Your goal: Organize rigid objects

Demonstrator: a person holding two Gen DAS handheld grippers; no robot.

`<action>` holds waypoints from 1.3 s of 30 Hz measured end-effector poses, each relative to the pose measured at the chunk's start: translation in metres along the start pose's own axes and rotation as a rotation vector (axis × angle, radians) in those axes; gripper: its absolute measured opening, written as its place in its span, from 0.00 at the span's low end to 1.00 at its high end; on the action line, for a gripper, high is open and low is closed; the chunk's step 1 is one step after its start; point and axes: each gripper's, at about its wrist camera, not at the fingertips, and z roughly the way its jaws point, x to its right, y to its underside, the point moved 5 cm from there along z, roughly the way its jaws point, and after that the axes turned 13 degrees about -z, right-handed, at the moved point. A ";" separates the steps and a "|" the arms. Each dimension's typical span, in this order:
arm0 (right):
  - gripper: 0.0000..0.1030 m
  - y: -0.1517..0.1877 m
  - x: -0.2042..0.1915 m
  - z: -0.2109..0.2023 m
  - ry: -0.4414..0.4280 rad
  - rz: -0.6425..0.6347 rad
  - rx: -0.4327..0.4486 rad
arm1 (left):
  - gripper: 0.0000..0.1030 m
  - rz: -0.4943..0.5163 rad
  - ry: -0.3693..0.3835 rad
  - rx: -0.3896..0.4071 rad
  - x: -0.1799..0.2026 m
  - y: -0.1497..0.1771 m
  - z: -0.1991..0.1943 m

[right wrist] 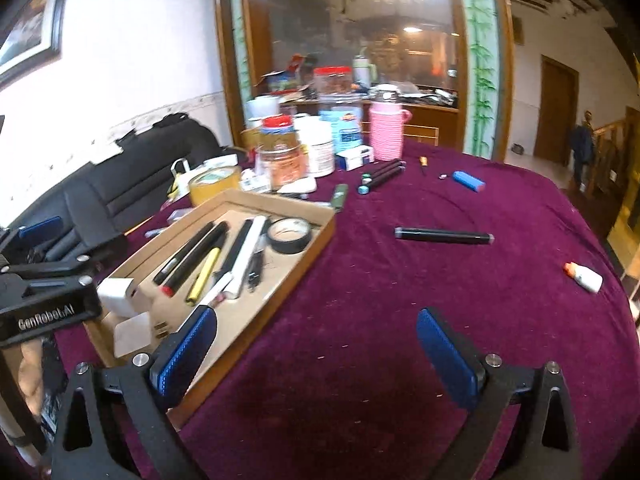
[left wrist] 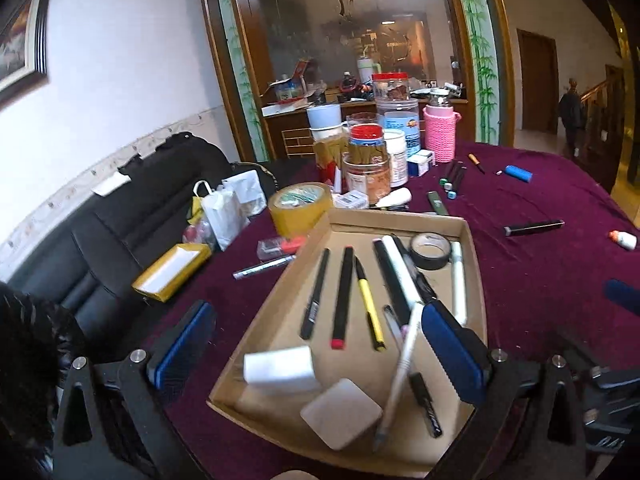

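Both sets of fingers stand wide apart and hold nothing. My left gripper (left wrist: 316, 348) hangs over the cardboard tray (left wrist: 474, 264), where pens, a black tape roll (left wrist: 430, 251) and two white blocks already lie; a white pen (left wrist: 400, 372) slants across the near end, next to the right-hand pad. I cannot tell whether it touches that pad.

My right gripper (right wrist: 316, 356) hovers over bare purple cloth on the desk (right wrist: 400, 320), with the tray off at 10 o'clock. The nearest loose item is the black marker (right wrist: 443, 235), up at about 1 o'clock from the right fingers (right wrist: 444, 352) and well apart from them. Its long axis runs nearly crosswise, 9 to 3 o'clock.

Judgement: the right hand is the nearer one. I would go forward and slightly right; no wrist roll looks needed, since the marker lies across the line of approach.

Further out: white bottle (right wrist: 585, 277) at 2 o'clock, blue lighter (right wrist: 469, 181) far at 1 o'clock.
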 end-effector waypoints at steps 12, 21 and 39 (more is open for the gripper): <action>0.99 -0.011 -0.052 0.012 0.121 -0.219 -0.029 | 1.00 -0.180 0.169 -0.049 -0.012 0.013 -0.009; 0.99 -0.011 -0.072 0.013 0.160 -0.294 -0.027 | 1.00 -0.215 0.146 -0.065 -0.029 0.023 -0.008; 0.99 -0.010 -0.069 0.014 0.143 -0.249 -0.057 | 1.00 -0.213 0.111 -0.120 -0.035 0.033 0.002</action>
